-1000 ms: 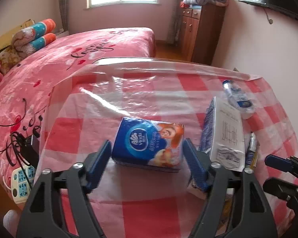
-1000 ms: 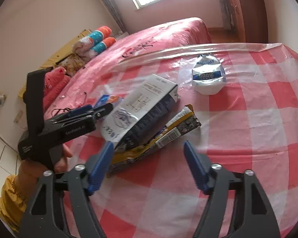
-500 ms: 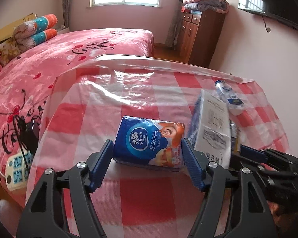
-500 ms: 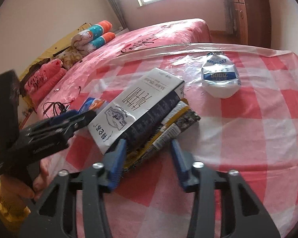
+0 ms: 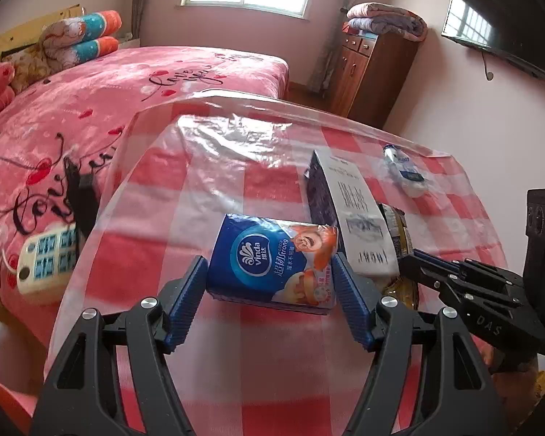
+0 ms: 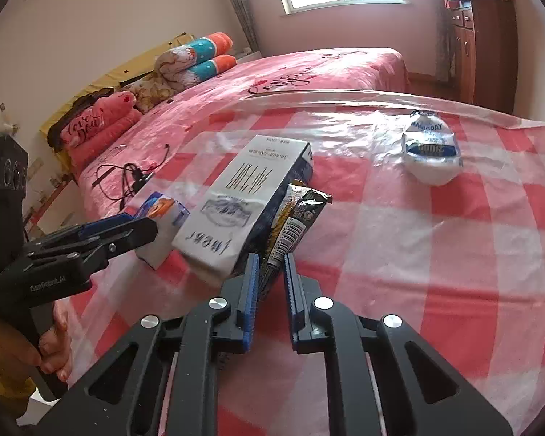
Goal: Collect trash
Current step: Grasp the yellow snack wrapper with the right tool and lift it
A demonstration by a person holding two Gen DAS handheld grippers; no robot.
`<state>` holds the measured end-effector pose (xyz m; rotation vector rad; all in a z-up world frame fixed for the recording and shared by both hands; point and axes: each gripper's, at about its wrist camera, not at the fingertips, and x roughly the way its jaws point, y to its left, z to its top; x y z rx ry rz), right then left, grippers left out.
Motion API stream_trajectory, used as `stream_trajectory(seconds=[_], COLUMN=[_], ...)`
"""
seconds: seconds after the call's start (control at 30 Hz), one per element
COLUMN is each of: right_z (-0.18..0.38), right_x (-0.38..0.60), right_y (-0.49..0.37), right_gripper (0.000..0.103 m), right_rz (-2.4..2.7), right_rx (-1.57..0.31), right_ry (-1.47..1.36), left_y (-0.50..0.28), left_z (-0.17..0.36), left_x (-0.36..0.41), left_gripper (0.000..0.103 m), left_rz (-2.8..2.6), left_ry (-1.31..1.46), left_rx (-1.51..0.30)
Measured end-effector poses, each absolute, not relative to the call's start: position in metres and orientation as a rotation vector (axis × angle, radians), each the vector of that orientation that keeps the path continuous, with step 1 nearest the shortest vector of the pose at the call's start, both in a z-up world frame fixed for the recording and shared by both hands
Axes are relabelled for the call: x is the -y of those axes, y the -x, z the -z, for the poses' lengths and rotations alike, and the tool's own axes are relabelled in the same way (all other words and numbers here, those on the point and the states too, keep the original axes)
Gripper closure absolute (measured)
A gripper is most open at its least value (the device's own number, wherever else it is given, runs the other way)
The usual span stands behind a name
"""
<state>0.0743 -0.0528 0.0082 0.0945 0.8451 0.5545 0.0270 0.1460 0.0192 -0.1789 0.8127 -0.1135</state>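
A blue Vinda tissue pack [image 5: 272, 259] lies on the red-checked table, and my left gripper [image 5: 269, 267] is shut on its two ends. The pack also shows in the right wrist view [image 6: 161, 218] beside the left gripper [image 6: 127, 229]. My right gripper [image 6: 269, 265] is shut on the near end of a dark and gold snack wrapper [image 6: 294, 221], which lies under a white and navy carton [image 6: 243, 196]. The carton [image 5: 348, 214] and wrapper [image 5: 398, 232] also show in the left wrist view, with the right gripper [image 5: 414, 259] at them.
A crushed plastic bottle [image 6: 430, 150] lies farther back on the table [image 6: 454, 254]; it also shows in the left wrist view [image 5: 403, 170]. A pink bed [image 5: 127, 91] with a power strip [image 5: 45, 258] stands on the left. A wooden cabinet [image 5: 370, 72] stands behind.
My left gripper has closed onto the tissue pack's ends. My right gripper has moved forward and closed from wide open onto the wrapper's near end.
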Motion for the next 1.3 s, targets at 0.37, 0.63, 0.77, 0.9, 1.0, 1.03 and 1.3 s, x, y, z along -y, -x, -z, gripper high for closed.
stream_trajectory(seconds=[0.37,0.63,0.77,0.9,1.0,1.03,1.3], right_z=[-0.02,-0.019,-0.013,-0.012,-0.013,-0.013,-0.005], right_x=[0.057,0.057,0.062,0.069,0.063,0.059,0.03], right_y=[-0.032,-0.001,0.01,0.016,0.021,0.023,0.029], right_gripper=[0.091,0.09,0.088,0.035,0.033,0.033,0.044], right_rz=[-0.557,-0.567,-0.537,-0.513,-0.508,-0.507,-0.418], right_rx=[-0.89,-0.976,-0.98,-0.974,-0.953,-0.95,-0.914], right_ry=[-0.095,-0.048,-0.074,-0.162,-0.159,-0.146,-0.005], left_y=[0.027,0.055,0.067,0.079,0.085,0.087,0.108], left_z=[-0.019,-0.014,-0.014,-0.015,-0.015,-0.015,-0.013], left_x=[-0.155,-0.155,-0.157,-0.161,-0.165,-0.166,-0.18], left_gripper=[0.033,0.033,0.033,0.033,0.033,0.033,0.033], left_rz=[0.153,0.186,0.195,0.197,0.201,0.202,0.199], left_ry=[0.206,0.225,0.24,0.244,0.262,0.264,0.277], left_rx=[-0.831,-0.857,-0.855,-0.841,-0.839,-0.838,-0.823])
